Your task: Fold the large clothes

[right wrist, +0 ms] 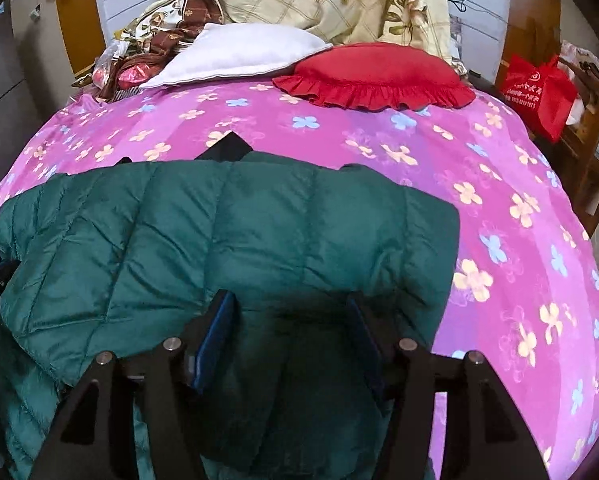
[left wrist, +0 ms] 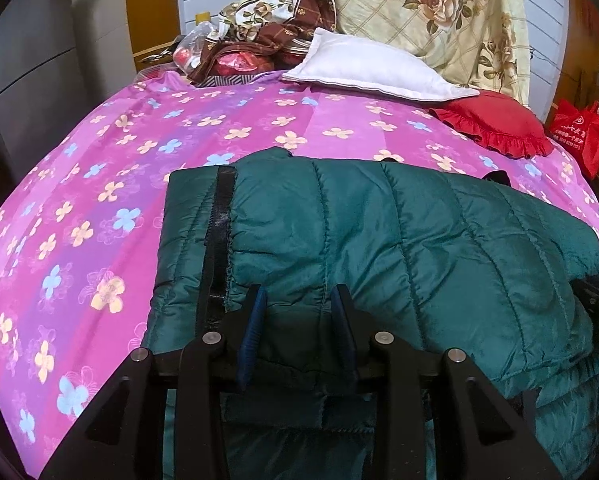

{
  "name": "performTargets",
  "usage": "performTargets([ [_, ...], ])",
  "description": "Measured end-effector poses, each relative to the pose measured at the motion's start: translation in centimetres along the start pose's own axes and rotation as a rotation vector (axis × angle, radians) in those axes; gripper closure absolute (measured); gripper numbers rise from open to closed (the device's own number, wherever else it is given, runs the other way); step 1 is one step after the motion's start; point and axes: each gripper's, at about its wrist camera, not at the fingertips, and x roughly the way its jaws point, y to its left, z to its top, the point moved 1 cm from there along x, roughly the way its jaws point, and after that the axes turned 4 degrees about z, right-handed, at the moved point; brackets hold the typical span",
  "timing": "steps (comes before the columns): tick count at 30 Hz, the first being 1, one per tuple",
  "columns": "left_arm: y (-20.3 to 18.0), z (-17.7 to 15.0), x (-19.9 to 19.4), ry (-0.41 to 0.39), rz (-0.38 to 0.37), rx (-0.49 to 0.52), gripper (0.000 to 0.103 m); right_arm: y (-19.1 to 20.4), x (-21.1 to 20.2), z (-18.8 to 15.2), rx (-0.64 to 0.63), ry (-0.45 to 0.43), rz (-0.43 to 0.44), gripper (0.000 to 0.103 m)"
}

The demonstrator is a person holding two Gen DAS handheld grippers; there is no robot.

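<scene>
A dark green quilted jacket (left wrist: 399, 232) lies folded on the pink flowered bedsheet (left wrist: 99, 200), its black zipper strip along the left edge. My left gripper (left wrist: 298, 304) sits at the jacket's near left part, its blue pads pinching a ridge of green fabric. In the right wrist view the jacket (right wrist: 219, 220) spreads to the left, and my right gripper (right wrist: 291, 308) stands open over its near right corner, pads wide apart and not pressing the fabric. Part of the right gripper shows at the left wrist view's right edge (left wrist: 597, 300).
A white pillow (left wrist: 363, 68) and a red frilled cushion (left wrist: 495, 120) lie at the head of the bed. Behind them are a floral quilt (left wrist: 439, 8) and a heap of patterned cloth (left wrist: 251, 40). A red bag (right wrist: 539, 92) stands beside the bed on the right.
</scene>
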Motion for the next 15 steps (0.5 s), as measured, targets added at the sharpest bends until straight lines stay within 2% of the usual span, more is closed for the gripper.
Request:
performTargets([
  [5,-0.1,-0.1,0.1,-0.007,-0.003,0.000,0.086,-0.3,-3.8,-0.8,0.011,-0.030,0.034,0.041],
  [9,-0.2,-0.1,0.2,-0.010,0.004,0.003,0.085,-0.5,-5.7,-2.1,-0.001,-0.047,0.033,0.036],
  [15,-0.4,-0.1,0.3,-0.016,0.016,0.013,0.084,-0.9,-2.2,-3.1,-0.016,0.007,-0.012,0.034],
])
